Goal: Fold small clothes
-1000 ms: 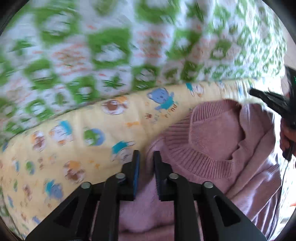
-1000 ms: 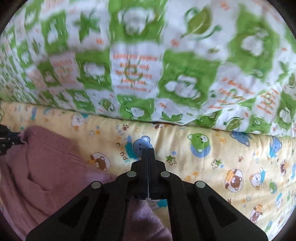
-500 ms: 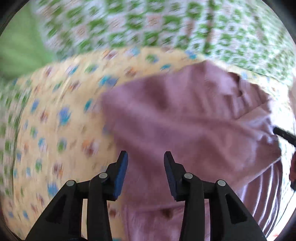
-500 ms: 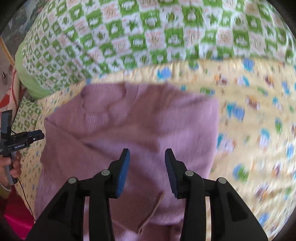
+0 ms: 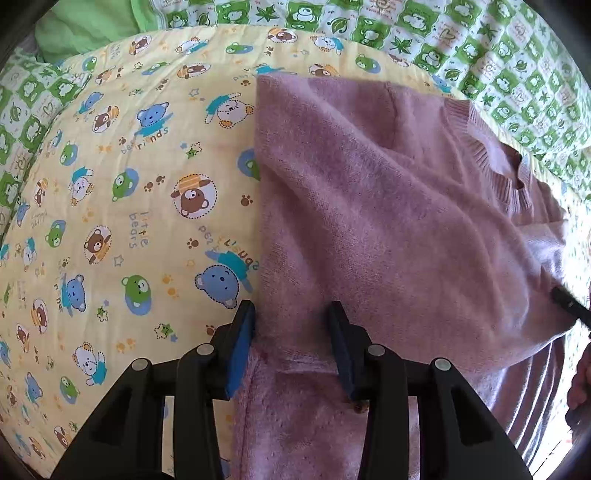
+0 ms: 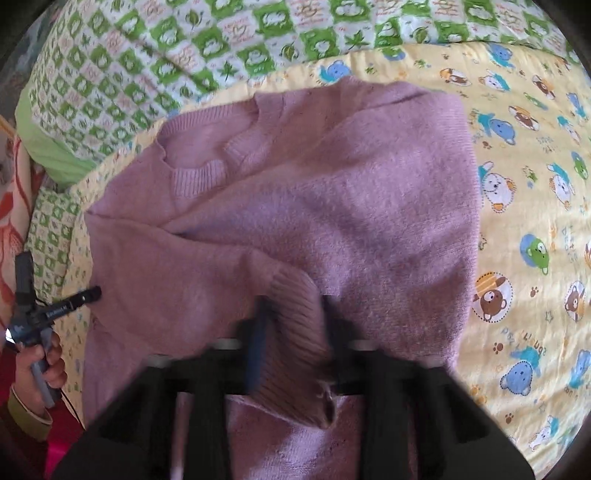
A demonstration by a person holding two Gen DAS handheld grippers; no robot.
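Sweater (image 5: 388, 206) on bear-print quilt (image 5: 122, 206), checked blanket (image 5: 498, 59) behind.

Bed covered by a yellow bear-print quilt (image 5: 129, 206), evenly daylit. Green-and-white checked blanket (image 6: 155, 62) bunched behind it. Plain green cushion (image 5: 85, 26), possibly a pillow, at the corner.

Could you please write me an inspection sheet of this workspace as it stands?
Surface: yellow bear-print quilt, smooth.
Job's things: mauve sweater lies on it, partly folded, ribbed cuff on top.
Clutter: nothing seen.
Grippers: left gripper has just opened, sweater's edge between the fingers; right gripper blurred, just closing, cuff between the fingers, grip unclear.
Cables: thin black lead below the hand holding the left gripper.
Surroundings: green checked quilt behind, plain green cloth beside it.
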